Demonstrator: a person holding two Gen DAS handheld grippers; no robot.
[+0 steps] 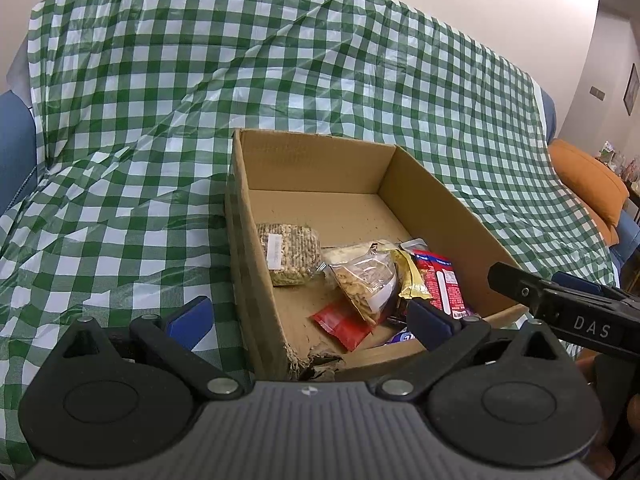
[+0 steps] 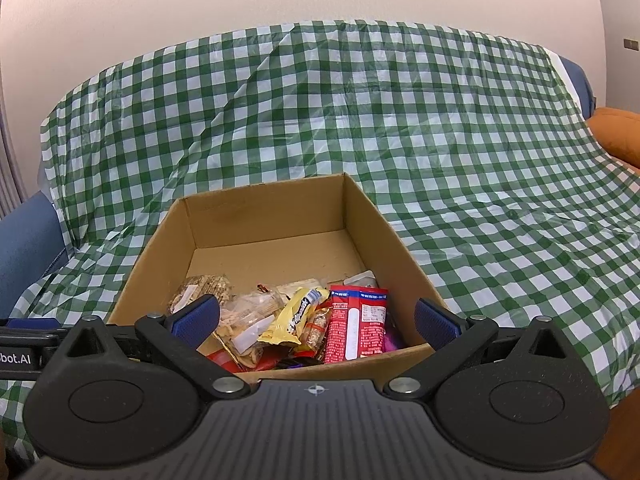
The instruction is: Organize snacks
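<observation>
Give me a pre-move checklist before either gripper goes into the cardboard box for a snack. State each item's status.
1. Left gripper open and empty: ok.
2. Right gripper open and empty: ok.
3. Cardboard box open on top: ok.
4. Snacks reachable, such as the red packet on the pile: ok.
5. Box intact: not ok, its near corner is torn.
6. Destination for sorted snacks: cannot tell.

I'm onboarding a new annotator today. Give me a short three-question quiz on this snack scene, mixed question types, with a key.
1. True or false: both the left gripper and the right gripper are open and empty.
2. Where do the snacks lie in the cardboard box? A) far end B) near end
3. Fill in: the box sits on a green and white ____ cloth.

Key: 1 true; 2 B; 3 checked.
</observation>
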